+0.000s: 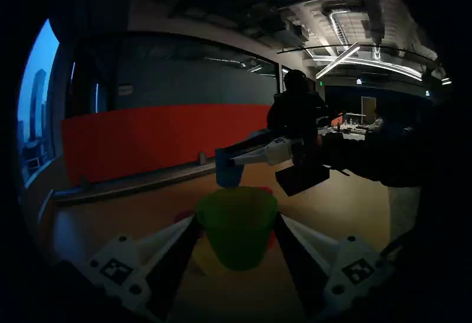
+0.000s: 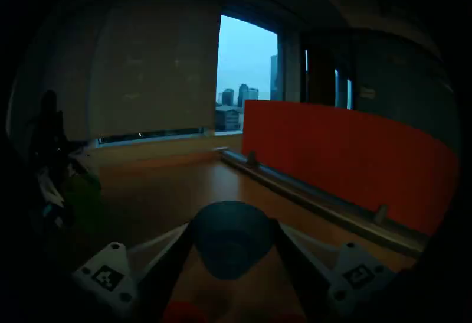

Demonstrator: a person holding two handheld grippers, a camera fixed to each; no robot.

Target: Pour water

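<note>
The wooden surface [image 1: 354, 199] runs wide and bare under both views, with a long red panel [image 1: 165, 137] standing along its far edge below the windows. In the left gripper view, the green cup [image 1: 236, 243] sits upright between the fingers of the left claw [image 1: 238, 219], which is clamped on its sides. Beyond it, the right claw [image 2: 232, 224] grips the blue cup [image 2: 232, 249] the same way, both fingers pressed against it. From the left gripper view that blue cup [image 1: 229, 172] looks upright and near the green one, but not over it. Both cups are in hand, so the pick-up seems done. The pour itself looks not yet begun, as neither cup is tipped (the dim light hides any water). What is left is bringing one rim over the other and tilting.
</note>
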